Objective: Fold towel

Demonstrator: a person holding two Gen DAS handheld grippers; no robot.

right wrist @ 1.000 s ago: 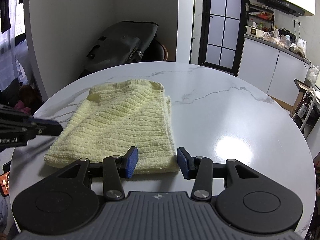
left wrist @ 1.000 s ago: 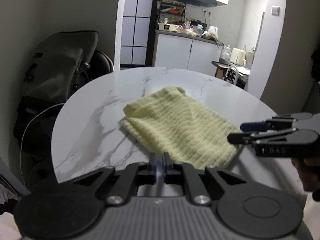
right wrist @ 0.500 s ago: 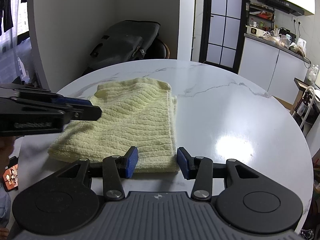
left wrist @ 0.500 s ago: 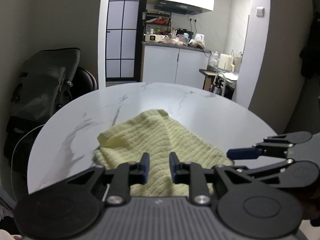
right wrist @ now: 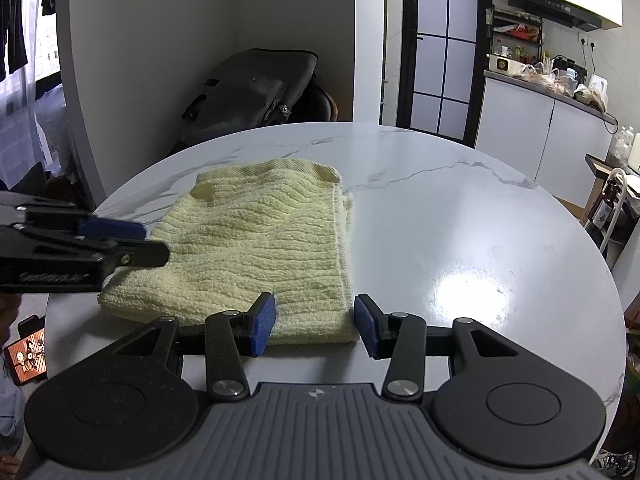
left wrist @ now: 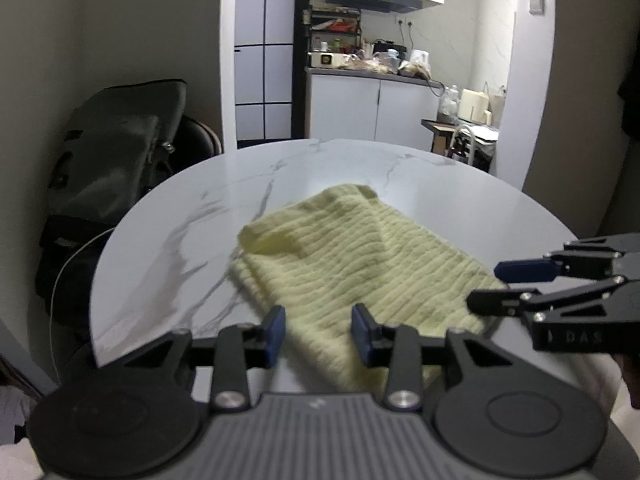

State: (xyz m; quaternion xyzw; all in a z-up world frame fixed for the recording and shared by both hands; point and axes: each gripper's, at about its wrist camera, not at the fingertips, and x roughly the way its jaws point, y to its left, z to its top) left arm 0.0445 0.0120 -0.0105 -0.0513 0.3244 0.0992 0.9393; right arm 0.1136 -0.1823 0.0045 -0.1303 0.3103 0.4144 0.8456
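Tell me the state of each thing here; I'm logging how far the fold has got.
Towel: folded, lying flat on the table, nothing gripping it.
Left gripper: open, empty, at the towel's near edge.
Right gripper: open, empty, at the towel's near corner.
Marble table: bare apart from the towel.

1. Left wrist view: dim and softly blurred, with the towel point(left wrist: 360, 264) smeared at lower centre.
2. Right wrist view: sharper, with white glare on the worktop point(right wrist: 472, 288) right of centre.
3. Both frames bend at the edges and have dark corners.
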